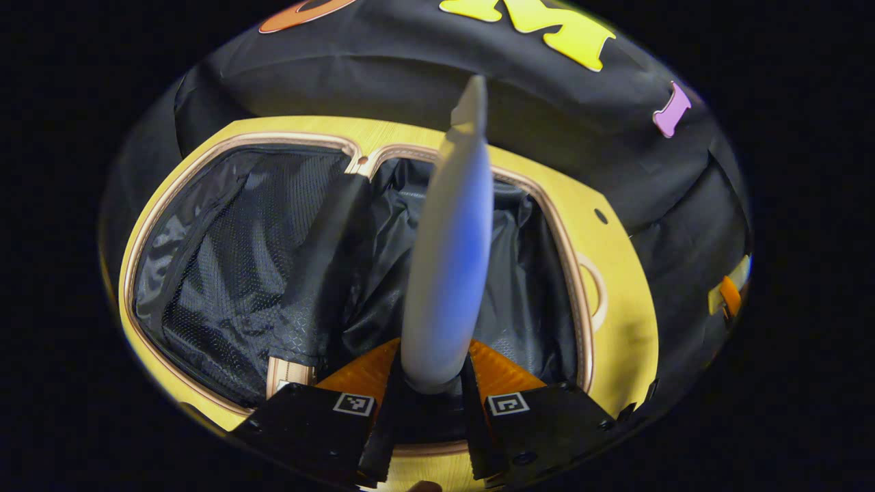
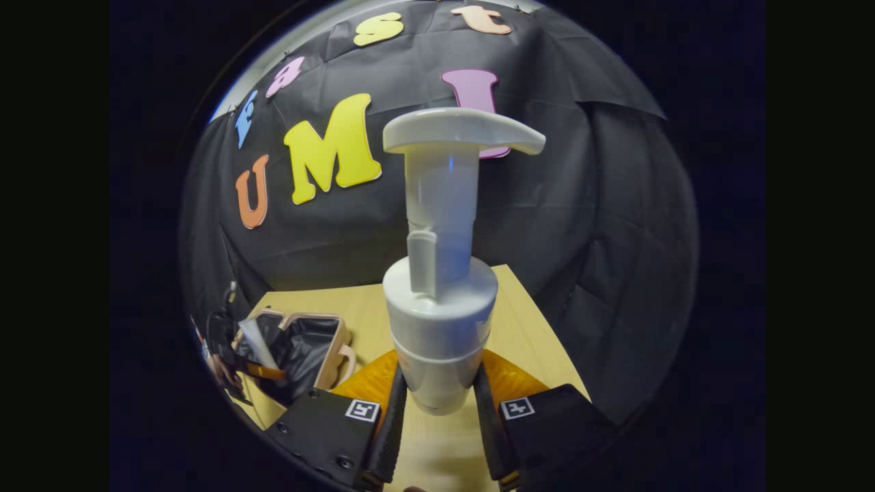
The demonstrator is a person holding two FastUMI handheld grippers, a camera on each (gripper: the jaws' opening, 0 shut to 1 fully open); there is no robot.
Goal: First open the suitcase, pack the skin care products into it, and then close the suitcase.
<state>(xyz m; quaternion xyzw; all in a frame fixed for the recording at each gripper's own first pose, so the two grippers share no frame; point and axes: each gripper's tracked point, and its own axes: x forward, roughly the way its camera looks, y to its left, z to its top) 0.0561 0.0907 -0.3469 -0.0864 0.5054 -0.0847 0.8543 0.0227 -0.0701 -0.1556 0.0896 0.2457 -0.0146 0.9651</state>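
The suitcase (image 1: 225, 266) lies open on the table, both halves lined in black, with a tan rim. My left gripper (image 1: 431, 403) is shut on the base of a white and blue tube (image 1: 451, 260), which points forward above the case's middle hinge. In the right gripper view, my right gripper (image 2: 441, 417) is shut on the body of a white pump bottle (image 2: 441, 307), held upright above the table. The open suitcase (image 2: 307, 348) sits far off at the lower left there, with the tube (image 2: 256, 345) over it.
The yellow wooden table (image 1: 622, 321) surrounds the case, with a bare stretch (image 2: 526, 328) to its right. The case's tan handle (image 1: 598, 290) sticks out toward that side. Black cloth walls stand close behind the table.
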